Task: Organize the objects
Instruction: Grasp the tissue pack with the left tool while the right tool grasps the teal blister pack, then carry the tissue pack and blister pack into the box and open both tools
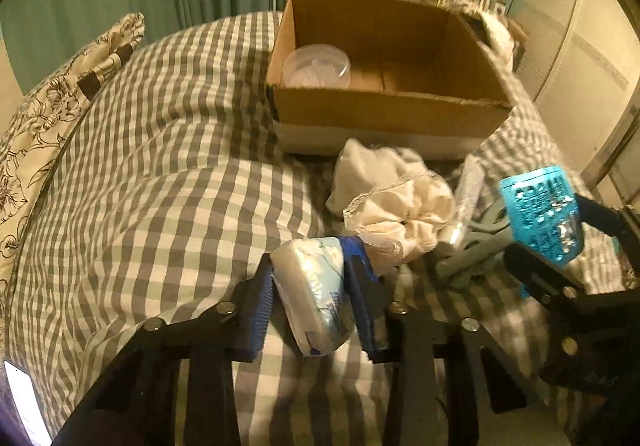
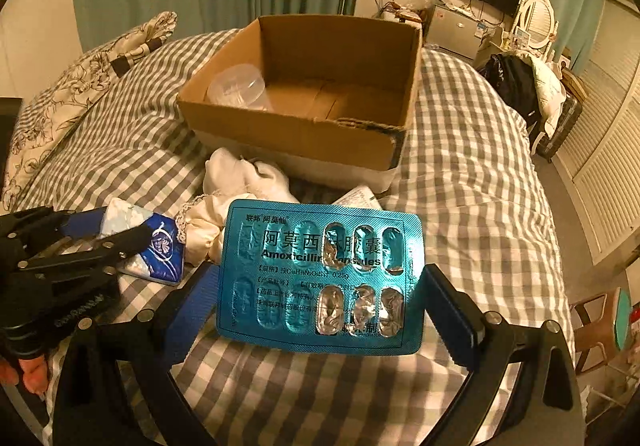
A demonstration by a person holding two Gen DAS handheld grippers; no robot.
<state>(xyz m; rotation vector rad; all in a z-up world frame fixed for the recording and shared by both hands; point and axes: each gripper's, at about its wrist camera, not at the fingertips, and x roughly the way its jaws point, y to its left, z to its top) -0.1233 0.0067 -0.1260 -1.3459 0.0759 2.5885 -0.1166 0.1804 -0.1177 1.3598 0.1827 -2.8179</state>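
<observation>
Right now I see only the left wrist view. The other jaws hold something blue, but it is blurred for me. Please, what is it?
Observer: It is a blister pack printed "Amoxicillin Capsules". The right gripper clamps it by its two side edges, printed foil side toward the camera.
Operator: Thank you. Is the foil whole, or was the pack already used?
Observer: It was partly used. The six pockets on its right half have torn, crumpled foil, while the six on the left half look unbroken.
</observation>
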